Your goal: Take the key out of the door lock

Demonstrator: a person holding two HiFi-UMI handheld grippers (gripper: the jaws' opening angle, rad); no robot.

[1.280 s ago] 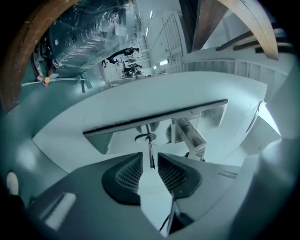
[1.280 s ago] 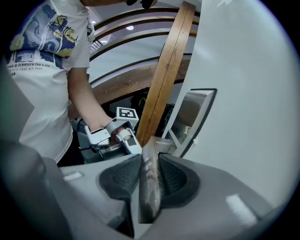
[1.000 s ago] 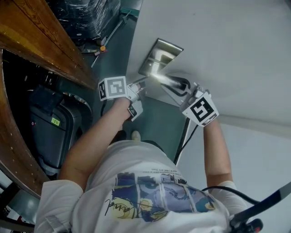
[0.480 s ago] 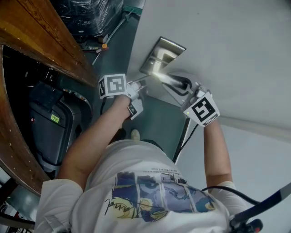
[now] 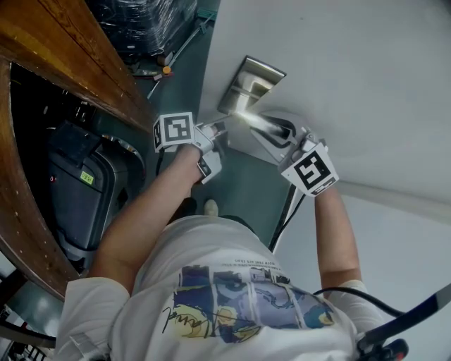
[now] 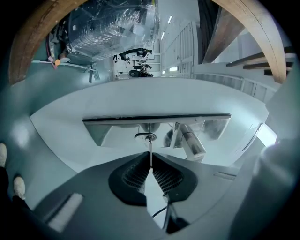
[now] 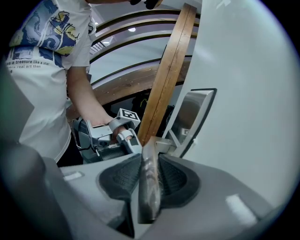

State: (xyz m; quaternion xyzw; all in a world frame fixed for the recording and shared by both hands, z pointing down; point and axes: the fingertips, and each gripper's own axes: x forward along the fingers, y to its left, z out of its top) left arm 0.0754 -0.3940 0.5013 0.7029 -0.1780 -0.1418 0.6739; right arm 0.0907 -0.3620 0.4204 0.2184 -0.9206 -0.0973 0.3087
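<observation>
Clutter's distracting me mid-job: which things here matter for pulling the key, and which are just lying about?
In the job: key, in the lock, pinched by left tongs; door handle, gripped by right tongs.
Lying about: orange-tipped tool, black case, plastic-wrapped bundle.

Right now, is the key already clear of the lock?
No, the key runs straight from the left gripper, shut on it, into the lock.

- A curved wooden beam (image 5: 63, 56) runs along the left side.
- A bundle wrapped in clear plastic (image 5: 141, 21) stands on the teal floor (image 5: 243, 190).
- A tool with an orange end (image 5: 163, 70) lies near this bundle.
- A dark case (image 5: 91, 211) sits below the beam.
</observation>
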